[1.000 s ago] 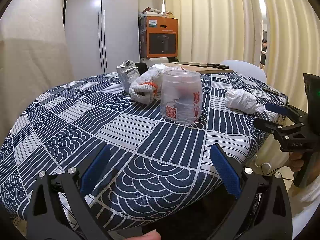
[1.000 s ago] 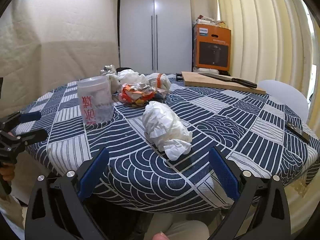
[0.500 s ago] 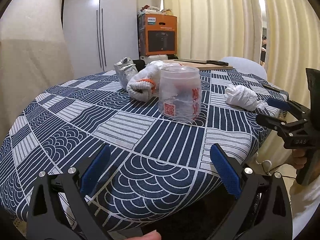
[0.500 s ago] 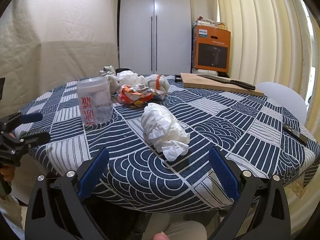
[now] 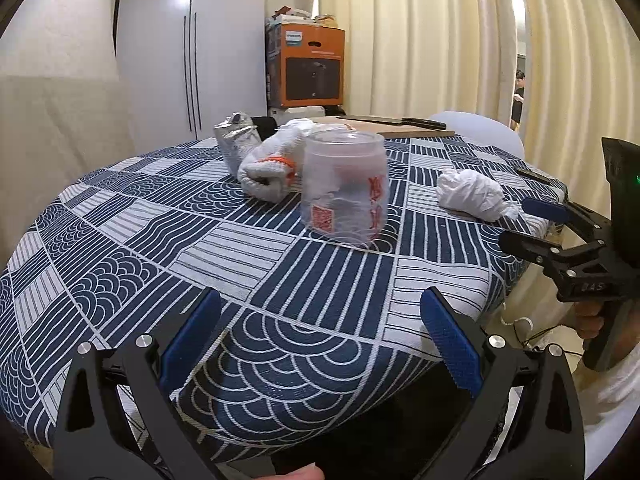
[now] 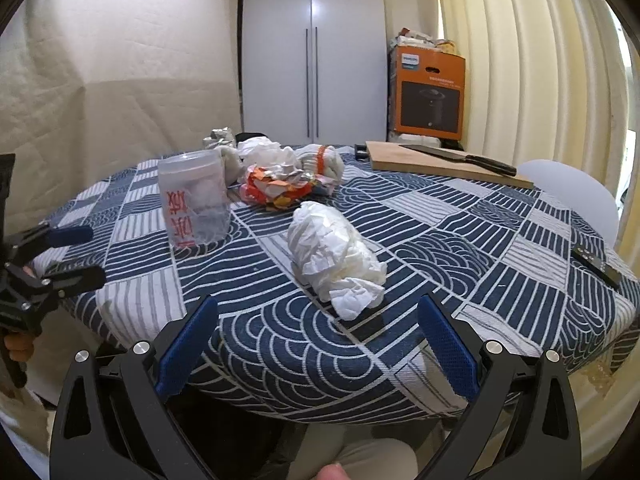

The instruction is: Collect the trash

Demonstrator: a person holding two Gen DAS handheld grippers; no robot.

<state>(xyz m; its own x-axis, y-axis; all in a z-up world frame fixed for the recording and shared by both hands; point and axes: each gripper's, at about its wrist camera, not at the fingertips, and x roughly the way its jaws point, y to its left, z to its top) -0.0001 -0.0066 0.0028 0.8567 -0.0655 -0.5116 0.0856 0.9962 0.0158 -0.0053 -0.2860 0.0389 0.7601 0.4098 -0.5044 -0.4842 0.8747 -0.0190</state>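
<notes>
The right hand-held gripper (image 6: 316, 340) hovers at the near edge of the counter (image 6: 460, 240), its blue-padded jaws spread wide and gripping nothing. Just ahead of it, roughly on its centre line, lies a crumpled white tissue wad (image 6: 334, 254) on the patterned cloth. It looks very light and soft; it will likely squash under the pads rather than resist, so a firm pinch across its thick middle should serve better than a nip at the loose tail that points toward the jaws, which could tear or slip free.

The left hand-held gripper (image 5: 320, 332) also sits released and empty off the counter's edge, facing a translucent plastic cup (image 5: 344, 188) with red print that stands upright well in from the edge. The cup seems thin-walled and light, with something pale inside; its smooth, slightly tapered side may slip or buckle if squeezed hard, so a moderate grip around mid-height looks safest.

Beyond the cup sit a rolled white cloth with an orange band (image 5: 268, 172), a crushed foil piece (image 5: 236, 140) and, seen from the right wrist, a crumpled orange-and-silver wrapper (image 6: 276, 184), all close together. Farther back a knife (image 6: 460, 158) rests on a wooden board (image 6: 432, 166), apart from the trash.
</notes>
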